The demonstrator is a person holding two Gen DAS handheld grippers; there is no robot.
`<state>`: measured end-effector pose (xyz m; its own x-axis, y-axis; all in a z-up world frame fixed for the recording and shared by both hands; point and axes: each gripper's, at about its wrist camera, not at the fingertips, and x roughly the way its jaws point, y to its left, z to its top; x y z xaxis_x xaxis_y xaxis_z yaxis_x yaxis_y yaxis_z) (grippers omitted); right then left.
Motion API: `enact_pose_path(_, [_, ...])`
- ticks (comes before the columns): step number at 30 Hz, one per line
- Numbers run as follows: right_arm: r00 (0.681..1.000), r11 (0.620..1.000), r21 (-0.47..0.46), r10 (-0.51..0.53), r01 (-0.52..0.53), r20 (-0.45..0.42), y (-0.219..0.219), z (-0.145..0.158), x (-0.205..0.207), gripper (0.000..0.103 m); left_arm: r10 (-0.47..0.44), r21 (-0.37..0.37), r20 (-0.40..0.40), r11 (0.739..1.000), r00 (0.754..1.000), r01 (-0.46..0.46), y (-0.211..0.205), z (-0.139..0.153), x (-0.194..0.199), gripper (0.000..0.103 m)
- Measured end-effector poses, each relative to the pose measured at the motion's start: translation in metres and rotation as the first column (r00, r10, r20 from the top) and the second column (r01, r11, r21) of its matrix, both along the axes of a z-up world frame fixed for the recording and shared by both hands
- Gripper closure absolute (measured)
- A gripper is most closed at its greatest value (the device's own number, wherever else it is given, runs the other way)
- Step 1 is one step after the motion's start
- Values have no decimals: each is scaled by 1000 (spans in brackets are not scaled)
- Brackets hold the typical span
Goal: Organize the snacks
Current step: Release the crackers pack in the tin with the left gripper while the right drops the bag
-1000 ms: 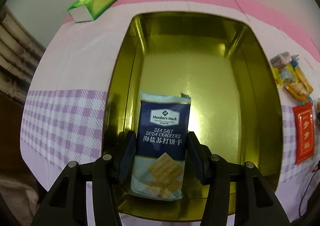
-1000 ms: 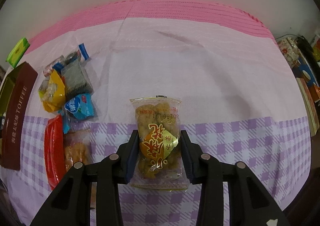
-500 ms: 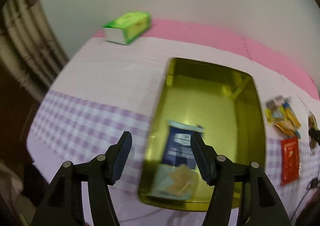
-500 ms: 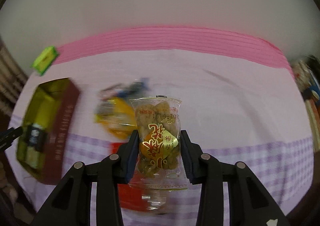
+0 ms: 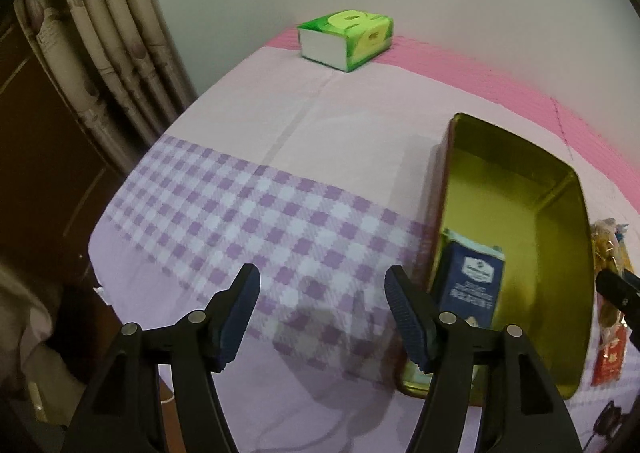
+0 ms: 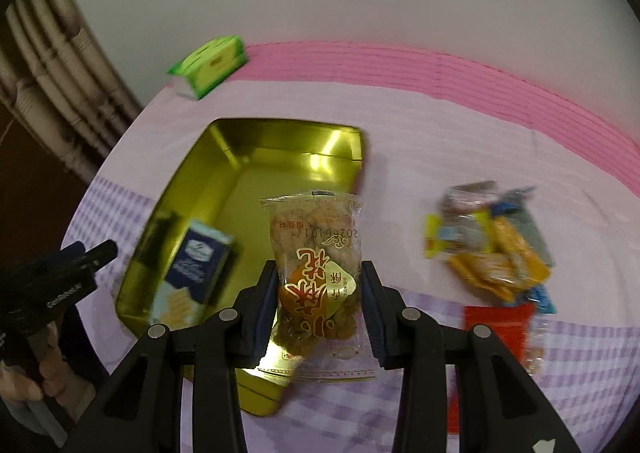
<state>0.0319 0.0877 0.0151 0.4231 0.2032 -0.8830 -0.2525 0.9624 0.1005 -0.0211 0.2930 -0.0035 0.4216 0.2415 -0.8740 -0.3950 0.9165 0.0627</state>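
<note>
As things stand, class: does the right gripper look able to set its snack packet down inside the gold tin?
Probably yes. The right gripper holds the clear snack packet over the gold tin, which is open-topped. Only the cracker packet lies inside, to one side, and the left gripper, jaws opening and empty, is off beside it.

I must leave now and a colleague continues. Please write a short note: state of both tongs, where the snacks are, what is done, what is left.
Left tongs: jaws opening, nothing between them, over the checked cloth beside the gold tin.
Right tongs: shut on a clear fried-snack packet, above the tin.
Done: soda cracker pack lies in the tin.
Left: put the held packet in, then the snack pile and red packet on the cloth.
</note>
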Motion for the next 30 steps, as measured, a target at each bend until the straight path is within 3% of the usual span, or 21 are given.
enact_pose_path(12, [998,995,-83,53,-56,-46,45,-28,3,66,48,-9,-14,999,999,-48,18,-8,1,36])
enact_pose_path(19, [995,992,-100,64,-72,-76,56,-42,5,66,98,-26,-19,995,995,-98,30,-11,-2,35])
enact_pose_path(30, [991,988,-120,86,-98,-105,65,-53,8,66,95,-35,-19,995,995,-95,30,-11,-1,34])
